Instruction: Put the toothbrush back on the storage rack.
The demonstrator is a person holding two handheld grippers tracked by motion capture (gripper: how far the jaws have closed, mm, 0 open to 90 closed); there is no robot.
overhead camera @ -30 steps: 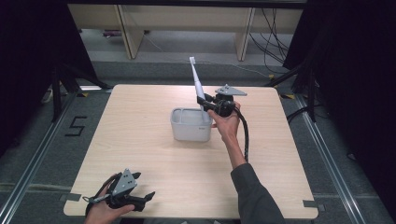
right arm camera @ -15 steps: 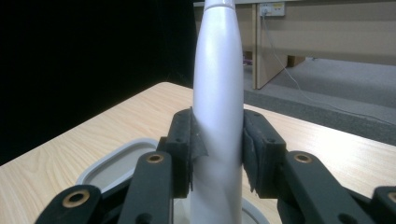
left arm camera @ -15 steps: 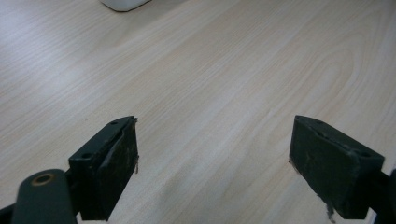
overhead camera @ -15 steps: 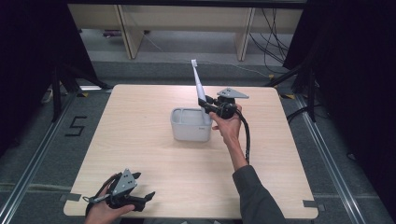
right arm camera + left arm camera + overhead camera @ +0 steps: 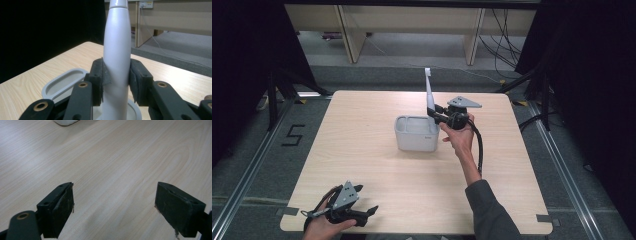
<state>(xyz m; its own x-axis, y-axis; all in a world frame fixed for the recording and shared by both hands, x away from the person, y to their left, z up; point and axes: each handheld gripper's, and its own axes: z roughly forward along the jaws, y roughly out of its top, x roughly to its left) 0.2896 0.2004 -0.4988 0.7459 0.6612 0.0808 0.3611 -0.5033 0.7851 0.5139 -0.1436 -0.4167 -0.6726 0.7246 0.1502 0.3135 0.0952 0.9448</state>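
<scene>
Risk: the smooth, tapered white plastic handle (image 5: 117,50) can slip or rotate between the pads if the right gripper (image 5: 438,114) tilts, striking the rim of the pale grey rectangular plastic holder (image 5: 416,134). The right gripper is clamped on the handle, which stands near upright at the holder's right end, at mid-table. The left gripper (image 5: 362,216) rests at the near table edge, jaws apart, empty.
</scene>
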